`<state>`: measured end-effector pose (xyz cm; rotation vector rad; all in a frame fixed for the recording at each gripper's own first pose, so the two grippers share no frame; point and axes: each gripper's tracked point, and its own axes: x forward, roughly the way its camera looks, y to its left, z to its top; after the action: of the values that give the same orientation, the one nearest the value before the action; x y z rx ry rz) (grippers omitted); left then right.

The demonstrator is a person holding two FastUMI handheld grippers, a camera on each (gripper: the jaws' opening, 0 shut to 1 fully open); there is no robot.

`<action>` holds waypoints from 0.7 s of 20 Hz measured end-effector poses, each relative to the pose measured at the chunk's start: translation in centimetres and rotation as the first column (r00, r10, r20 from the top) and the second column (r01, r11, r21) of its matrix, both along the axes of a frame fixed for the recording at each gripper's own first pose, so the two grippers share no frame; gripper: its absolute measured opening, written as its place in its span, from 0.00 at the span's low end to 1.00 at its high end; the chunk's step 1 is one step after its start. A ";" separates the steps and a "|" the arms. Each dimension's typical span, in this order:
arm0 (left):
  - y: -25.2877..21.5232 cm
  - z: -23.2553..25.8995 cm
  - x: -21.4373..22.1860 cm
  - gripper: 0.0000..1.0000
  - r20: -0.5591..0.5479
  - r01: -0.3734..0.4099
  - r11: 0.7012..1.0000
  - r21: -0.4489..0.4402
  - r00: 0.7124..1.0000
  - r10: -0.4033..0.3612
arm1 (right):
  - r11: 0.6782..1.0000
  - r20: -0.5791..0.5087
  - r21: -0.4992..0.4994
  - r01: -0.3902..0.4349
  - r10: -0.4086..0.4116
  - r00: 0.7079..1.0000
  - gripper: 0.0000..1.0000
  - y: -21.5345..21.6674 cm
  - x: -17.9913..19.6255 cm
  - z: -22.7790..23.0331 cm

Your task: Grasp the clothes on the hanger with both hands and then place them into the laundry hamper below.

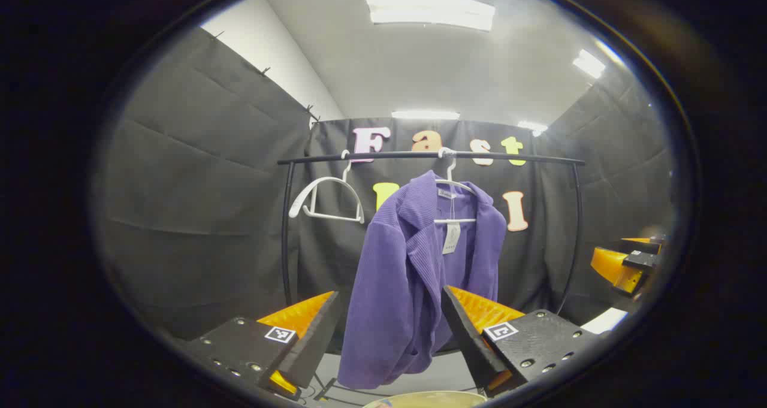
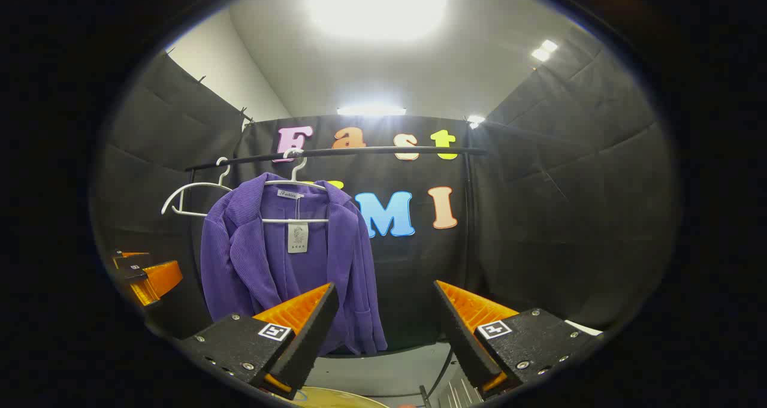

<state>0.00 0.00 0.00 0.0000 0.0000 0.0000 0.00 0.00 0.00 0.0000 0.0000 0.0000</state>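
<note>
Here | purple ribbed jacket (image 1: pixel 413 276) drapes a white hanger (image 1: pixel 455 186) on the black rail (image 1: pixel 431 155) | empty curved hanger (image 1: pixel 326 201) beside | left tool (image 1: pixel 389 330), right tool (image 2: pixel 383 324) both agape, unladen

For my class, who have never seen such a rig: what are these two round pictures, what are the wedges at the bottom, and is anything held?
A person holds a two-finger gripper in each hand; each carries a camera looking along its fingers. The wedges are those fingers: the left gripper in the left gripper view, the right gripper in the right gripper view. Both are open, holding nothing. Ahead, a purple jacket hangs on a white hanger from a rail, beside an empty hanger.
</note>
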 end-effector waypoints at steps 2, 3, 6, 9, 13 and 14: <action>-0.3 0.0 0.1 1.00 -0.009 0.006 1.000 0.002 1.000 -0.006 | 1.000 0.002 0.003 0.002 -0.002 1.000 0.97 -0.1 -0.1 0.0; -0.2 0.1 0.2 1.00 -0.009 0.005 1.000 0.008 1.000 -0.005 | 1.000 0.003 0.003 0.002 -0.002 1.000 0.97 -0.1 0.0 0.1; -0.4 0.7 0.1 0.99 0.002 0.006 0.999 0.033 1.000 -0.006 | 1.000 0.008 0.010 0.010 -0.010 1.000 0.97 -0.7 -0.1 0.1; -1.0 1.3 -0.2 1.00 0.017 0.012 0.999 0.047 1.000 -0.013 | 1.000 0.007 0.019 0.017 -0.017 1.000 0.97 -1.3 0.0 0.1; -2.0 1.3 -0.1 0.97 0.024 0.025 0.999 0.035 0.999 -0.026 | 1.000 -0.010 0.016 0.007 -0.007 1.000 0.97 -1.4 0.1 -0.2; -2.2 1.2 0.0 0.97 0.020 0.026 0.999 0.031 0.999 -0.027 | 1.000 -0.008 0.019 0.001 -0.001 1.000 0.97 -1.4 0.0 -0.2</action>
<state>0.04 -2.22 1.22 0.0312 -0.0207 -0.0264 0.03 -1.38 -0.18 0.0188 0.0076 -0.0009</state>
